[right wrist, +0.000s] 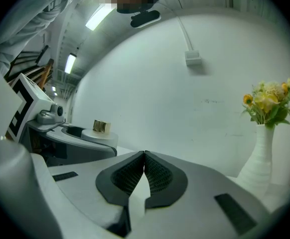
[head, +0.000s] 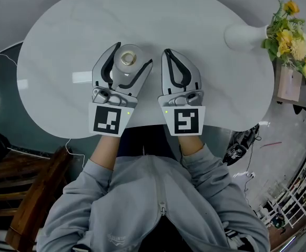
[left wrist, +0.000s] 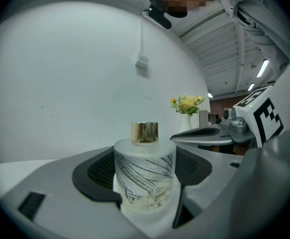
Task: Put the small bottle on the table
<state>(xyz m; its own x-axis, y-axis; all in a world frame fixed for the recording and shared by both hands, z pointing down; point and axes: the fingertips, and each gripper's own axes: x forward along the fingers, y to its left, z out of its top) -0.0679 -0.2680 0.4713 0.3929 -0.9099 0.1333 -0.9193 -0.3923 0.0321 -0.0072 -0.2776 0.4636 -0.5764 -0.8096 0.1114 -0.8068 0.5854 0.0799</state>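
Left gripper view: left gripper [head: 133, 56] had its jaws clamped on the small bottle [left wrist: 145, 176], with dark pads against both sides of the frosted body. The bottle stood upright between the jaws, and its gold cap [left wrist: 144, 132] rose clear above them. Its base was hidden behind the gripper body, so contact with the surface [head: 195, 30] could not be confirmed.

To the right of those jaws, just beside them, the right gripper [right wrist: 144, 156] had its jaws together on nothing. Both pairs pointed out over the white surface. Well beyond and to the right of the right jaws stood a white vase [head: 245, 35] with yellow flowers [head: 289, 35].

Judgement: step in hand is placement, late stage. The next move calls for settling the base flat, then parting the left jaws evenly and withdrawing straight back without tipping the bottle.
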